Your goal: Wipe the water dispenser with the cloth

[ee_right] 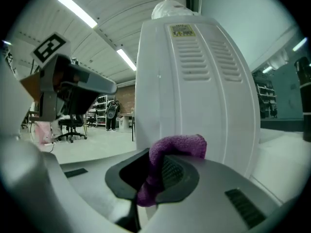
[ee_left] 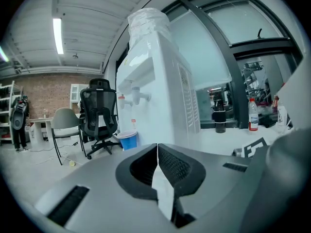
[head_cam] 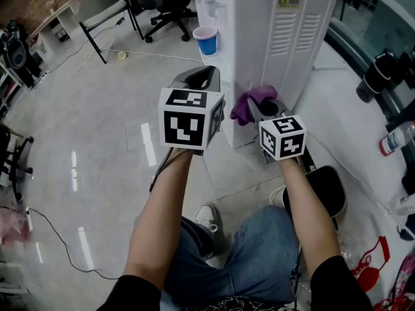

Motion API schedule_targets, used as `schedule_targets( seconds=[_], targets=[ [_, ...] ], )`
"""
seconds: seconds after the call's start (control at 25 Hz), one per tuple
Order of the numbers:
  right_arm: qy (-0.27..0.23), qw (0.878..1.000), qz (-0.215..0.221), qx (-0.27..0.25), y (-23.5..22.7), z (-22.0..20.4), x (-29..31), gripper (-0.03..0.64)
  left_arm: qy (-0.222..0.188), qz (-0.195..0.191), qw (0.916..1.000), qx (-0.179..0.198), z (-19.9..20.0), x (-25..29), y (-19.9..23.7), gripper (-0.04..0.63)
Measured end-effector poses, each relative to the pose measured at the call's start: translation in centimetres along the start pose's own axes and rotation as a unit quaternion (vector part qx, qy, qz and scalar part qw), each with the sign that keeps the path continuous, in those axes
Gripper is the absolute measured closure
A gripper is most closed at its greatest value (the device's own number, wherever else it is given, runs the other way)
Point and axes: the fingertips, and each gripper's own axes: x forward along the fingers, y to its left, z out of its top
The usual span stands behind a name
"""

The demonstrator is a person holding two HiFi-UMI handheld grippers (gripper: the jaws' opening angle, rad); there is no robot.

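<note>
The white water dispenser (head_cam: 272, 37) stands on the floor ahead of me, its vented side panel (ee_right: 199, 96) filling the right gripper view. My right gripper (head_cam: 259, 105) is shut on a purple cloth (head_cam: 249, 102), whose folded end (ee_right: 177, 147) sticks out of the jaws close to the dispenser's lower side. My left gripper (head_cam: 201, 80) hovers left of the dispenser near its front corner; its jaws are shut with nothing between them (ee_left: 156, 152). The dispenser's taps (ee_left: 131, 98) and bagged top (ee_left: 146, 18) show in the left gripper view.
A blue cup (head_cam: 206, 41) sits at the dispenser's front tray. Office chairs (head_cam: 165, 5) and a grey chair (head_cam: 104, 5) stand behind on the tiled floor. Bottles (head_cam: 395, 138) and dark items lie on the white ledge at right. Cables run across the floor at left.
</note>
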Motion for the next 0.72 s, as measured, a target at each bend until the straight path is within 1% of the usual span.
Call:
schedule_targets(
  seconds=[0.16,0.36,0.56,0.72],
  targets=[
    [0.033,0.999,-0.005,0.022,-0.2,-4.4,1.1,0.577,-0.002,-0.004,1.0000,-0.002,0.3,0.0,-0.2,0.568],
    [0.043,0.998,-0.011,0.050,-0.2,-7.7,2.0,0.577,-0.004,-0.003,1.0000,-0.002,0.3,-0.1,0.0,0.568],
    [0.080,0.994,-0.023,0.070,-0.4,-11.8,2.5,0.577,-0.007,-0.001,1.0000,-0.004,0.2,0.0,0.5,0.568],
    [0.089,0.993,-0.027,0.078,-0.4,-12.7,2.8,0.577,-0.006,-0.004,1.0000,-0.003,0.2,0.1,0.5,0.568]
  ],
)
